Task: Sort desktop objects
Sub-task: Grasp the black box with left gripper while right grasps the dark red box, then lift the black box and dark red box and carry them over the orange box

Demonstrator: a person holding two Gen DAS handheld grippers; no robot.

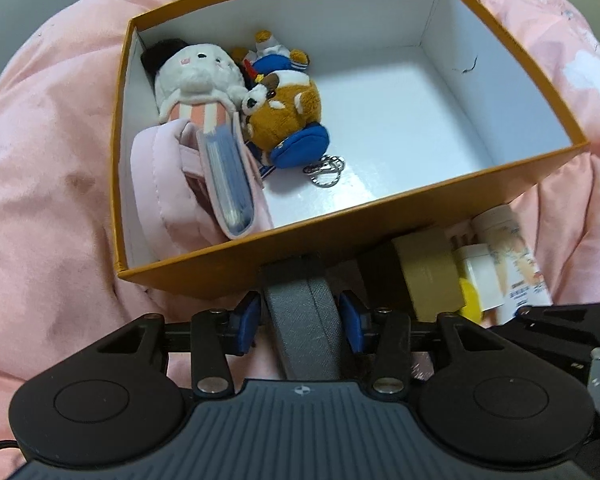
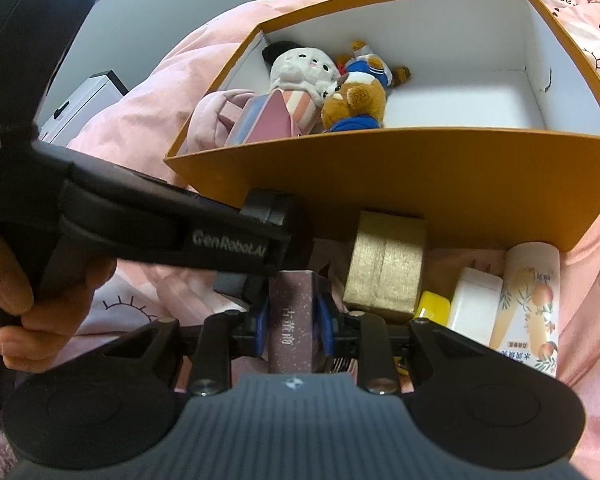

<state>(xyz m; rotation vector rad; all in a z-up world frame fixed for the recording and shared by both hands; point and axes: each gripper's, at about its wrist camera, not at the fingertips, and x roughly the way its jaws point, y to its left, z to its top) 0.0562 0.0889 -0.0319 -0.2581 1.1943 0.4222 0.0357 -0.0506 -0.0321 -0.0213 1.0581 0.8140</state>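
An orange box [image 1: 380, 236] with a white inside lies on pink bedding. In its left end are a white plush [image 1: 198, 76], a brown plush dog [image 1: 288, 108] with a key ring, a pink pouch [image 1: 160, 184] and a booklet [image 1: 228, 180]. My left gripper [image 1: 300, 308] hangs just before the box's near wall. A grey textured case [image 1: 300, 344] stands between its blue pads [image 1: 249, 320], which do not seem to press on it. My right gripper [image 2: 293, 320] is shut on a small mauve box [image 2: 292, 300] with printed characters, below the orange box [image 2: 380, 168].
Beside the box's near wall lie a gold box [image 2: 384, 264], a yellow piece [image 2: 432, 306], a white carton [image 2: 476, 300] and a peach-printed tube [image 2: 528, 300]. A hand [image 2: 28, 292] holds the left tool's black housing [image 2: 160, 220], which crosses the right wrist view. Pink bedding [image 1: 52, 160] surrounds everything.
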